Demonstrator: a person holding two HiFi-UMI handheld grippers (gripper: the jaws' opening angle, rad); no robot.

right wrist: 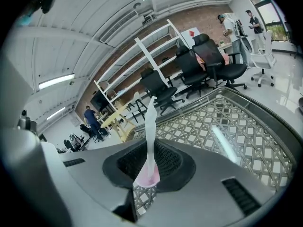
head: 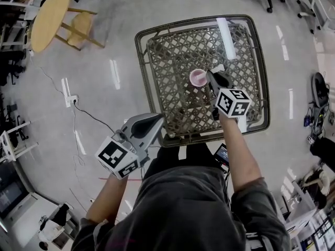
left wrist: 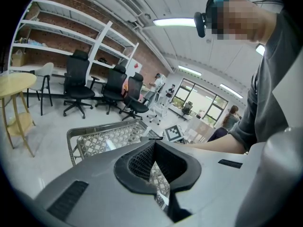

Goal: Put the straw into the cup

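Note:
A pink cup (head: pixel 198 77) stands upright near the middle of the glass-topped wicker table (head: pixel 157 51). My right gripper (head: pixel 211 78) reaches in from the near side, its tip just right of the cup. It is shut on a white paper-wrapped straw (right wrist: pixel 150 126), which sticks up between the jaws. In the right gripper view the pink cup (right wrist: pixel 147 177) shows low in the jaw gap, behind the straw's base. A white bit of the straw (head: pixel 217 68) pokes out past the gripper. My left gripper (head: pixel 155 123) hangs off the table's near left corner, shut and empty (left wrist: pixel 158 174).
A round wooden table (head: pixel 49 17) and a stool (head: pixel 79 25) stand at the far left. A cable and power strip (head: pixel 70 99) lie on the floor left of the wicker table. Black office chairs (left wrist: pixel 78 86) and white shelves (left wrist: pixel 61 37) line the brick wall.

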